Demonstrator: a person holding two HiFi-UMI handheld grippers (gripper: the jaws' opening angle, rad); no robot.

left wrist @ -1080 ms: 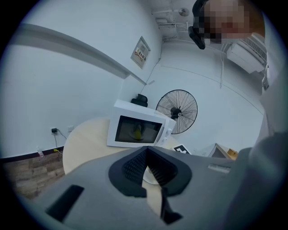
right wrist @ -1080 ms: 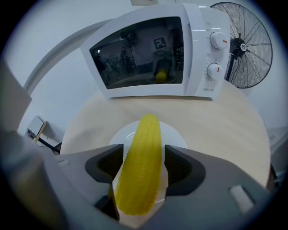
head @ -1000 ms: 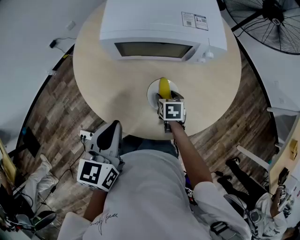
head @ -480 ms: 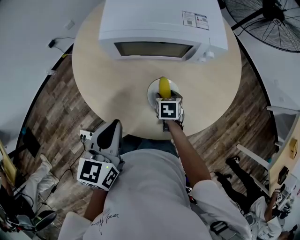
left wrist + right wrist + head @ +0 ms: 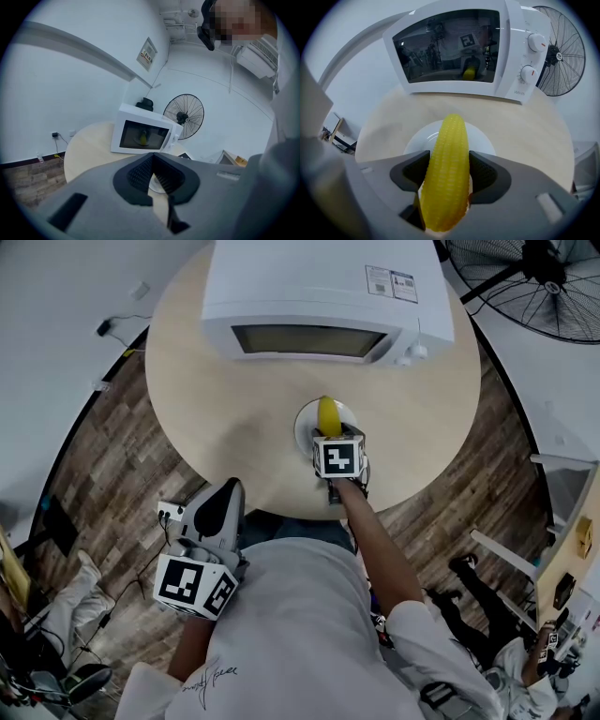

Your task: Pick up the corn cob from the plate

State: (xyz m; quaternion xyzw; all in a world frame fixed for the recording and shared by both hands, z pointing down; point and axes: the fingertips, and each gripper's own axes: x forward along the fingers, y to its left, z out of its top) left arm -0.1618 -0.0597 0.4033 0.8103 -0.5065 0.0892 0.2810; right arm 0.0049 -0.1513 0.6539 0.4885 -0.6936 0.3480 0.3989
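Closing just now, jaws of the right gripper (image 5: 449, 169) are pressed mid-length on the yellow ribbed corn cob (image 5: 447, 140), judged light, stiff.

Looked steeply down from head height, well above the round table (image 5: 216, 418). Rode the left gripper (image 5: 152, 161) off the near edge, facing the far microwave (image 5: 140, 136). Rode the right gripper (image 5: 446, 176) close over corn cob (image 5: 450, 140) and plate (image 5: 482, 138). Caught microwave and table in all three.
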